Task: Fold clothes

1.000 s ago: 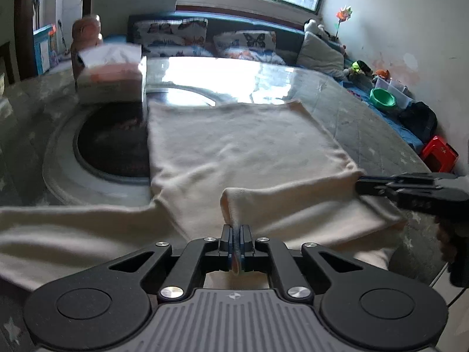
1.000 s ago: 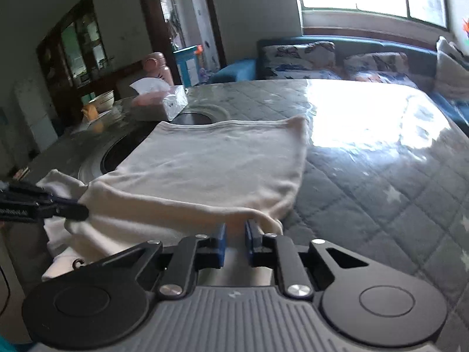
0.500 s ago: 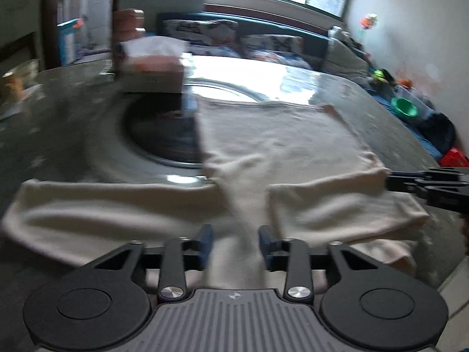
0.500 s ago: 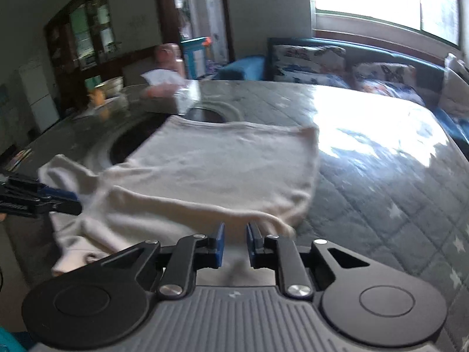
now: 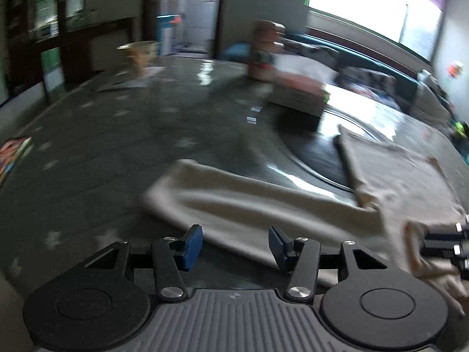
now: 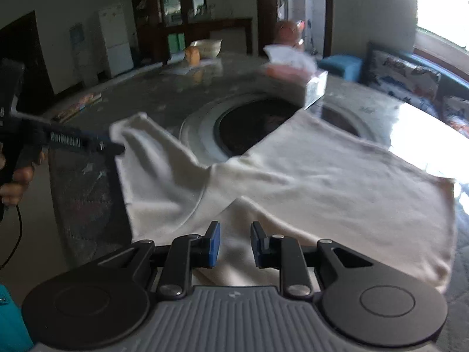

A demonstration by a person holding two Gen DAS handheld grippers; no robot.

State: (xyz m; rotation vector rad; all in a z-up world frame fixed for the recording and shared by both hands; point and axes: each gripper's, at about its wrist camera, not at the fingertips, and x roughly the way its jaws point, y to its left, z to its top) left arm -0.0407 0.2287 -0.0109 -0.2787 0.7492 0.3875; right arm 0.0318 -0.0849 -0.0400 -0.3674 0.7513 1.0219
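Tabletop (image 5: pixel 102 152): both grippers (image 5: pixel 235 245) (image 6: pixel 234 243) open, garment (image 6: pixel 337 182) released.

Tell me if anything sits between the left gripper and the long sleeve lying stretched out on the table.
Nothing visible does. The left gripper stands open right at the sleeve, with only bare table around; the tissue box sits farther back, clear of it.

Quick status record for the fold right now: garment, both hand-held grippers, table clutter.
garment: cream top spread on the table, one sleeve stretched out sideways
left hand-held gripper: jaws have just been opening; open, pads clear of the sleeve
right hand-held gripper: jaws have just been opening; narrow gap, over the near edge, pads not pressing
clutter: tissue box beyond the garment
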